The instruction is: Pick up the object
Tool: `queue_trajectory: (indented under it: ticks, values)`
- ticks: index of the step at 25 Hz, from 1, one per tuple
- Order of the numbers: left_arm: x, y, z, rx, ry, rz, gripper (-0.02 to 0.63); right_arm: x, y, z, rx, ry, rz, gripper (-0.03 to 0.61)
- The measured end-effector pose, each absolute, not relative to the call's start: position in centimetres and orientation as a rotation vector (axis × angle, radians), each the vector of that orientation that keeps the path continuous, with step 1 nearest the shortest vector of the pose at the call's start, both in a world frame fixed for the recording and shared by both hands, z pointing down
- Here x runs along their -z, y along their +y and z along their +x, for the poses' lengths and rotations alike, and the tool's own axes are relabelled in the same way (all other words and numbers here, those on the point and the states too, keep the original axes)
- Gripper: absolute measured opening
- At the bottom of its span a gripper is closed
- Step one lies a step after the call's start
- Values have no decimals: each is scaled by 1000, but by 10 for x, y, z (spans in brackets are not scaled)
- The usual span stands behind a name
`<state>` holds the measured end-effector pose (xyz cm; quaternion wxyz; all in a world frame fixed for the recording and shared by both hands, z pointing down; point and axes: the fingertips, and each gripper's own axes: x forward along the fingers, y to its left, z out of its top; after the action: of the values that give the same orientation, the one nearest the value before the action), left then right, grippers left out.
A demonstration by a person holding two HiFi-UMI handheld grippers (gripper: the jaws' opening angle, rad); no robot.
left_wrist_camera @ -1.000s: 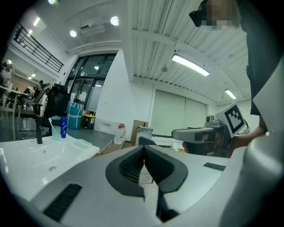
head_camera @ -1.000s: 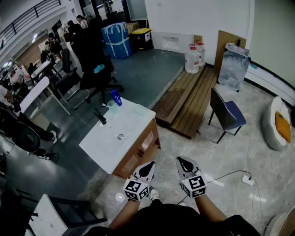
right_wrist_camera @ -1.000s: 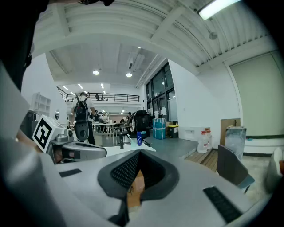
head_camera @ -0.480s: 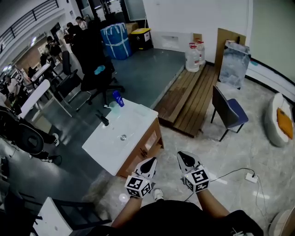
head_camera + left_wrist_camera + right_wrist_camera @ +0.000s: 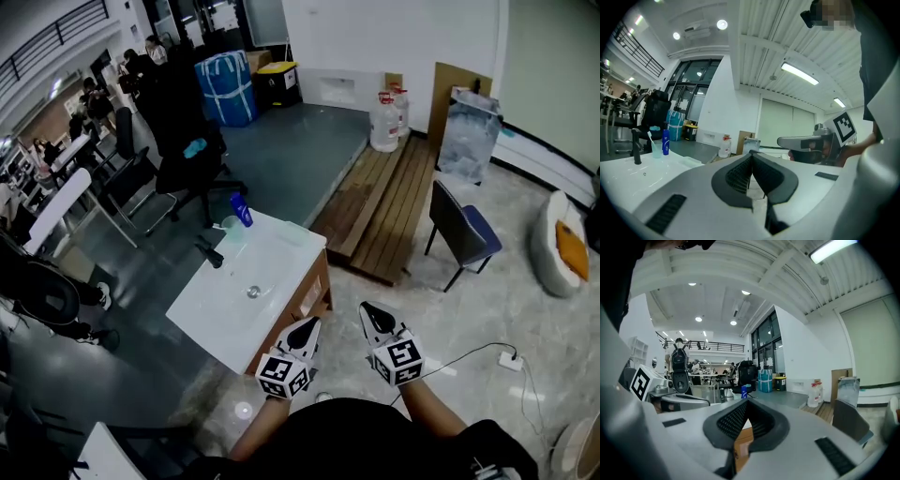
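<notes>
A blue bottle (image 5: pixel 241 209) stands at the far end of a white sink counter (image 5: pixel 281 253) on a wooden cabinet, beside a clear cup (image 5: pixel 230 225) and a black faucet (image 5: pixel 210 253). My left gripper (image 5: pixel 305 330) and right gripper (image 5: pixel 373 314) are held side by side close to my body, short of the cabinet's near corner. Both are shut with nothing between the jaws. In the left gripper view the closed tips (image 5: pixel 751 154) point past the counter, with the bottle (image 5: pixel 665 142) far left. From the right gripper (image 5: pixel 746 401) the bottle (image 5: pixel 744 392) shows just above its tips.
A dark chair with a blue seat (image 5: pixel 461 234) stands to the right on the tiled floor. Behind it are a wooden platform (image 5: pixel 384 202) and water jugs (image 5: pixel 384 122). Black office chairs (image 5: pixel 187 159) and people are at the back left. A cable and plug (image 5: pixel 511 359) lie at the right.
The head view has shifted slightly, so the sink counter sits a little nearer the grippers. Both grippers stay shut and side by side.
</notes>
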<state>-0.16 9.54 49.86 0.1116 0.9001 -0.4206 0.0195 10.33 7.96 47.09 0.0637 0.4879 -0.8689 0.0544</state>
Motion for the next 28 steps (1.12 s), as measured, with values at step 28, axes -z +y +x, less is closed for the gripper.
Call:
queue_trajectory:
  ticks: [28]
  values:
    - [-497, -40, -37, -66, -1401, 2588, 21, -494, -68, 91, -137, -2615, 1362, 18]
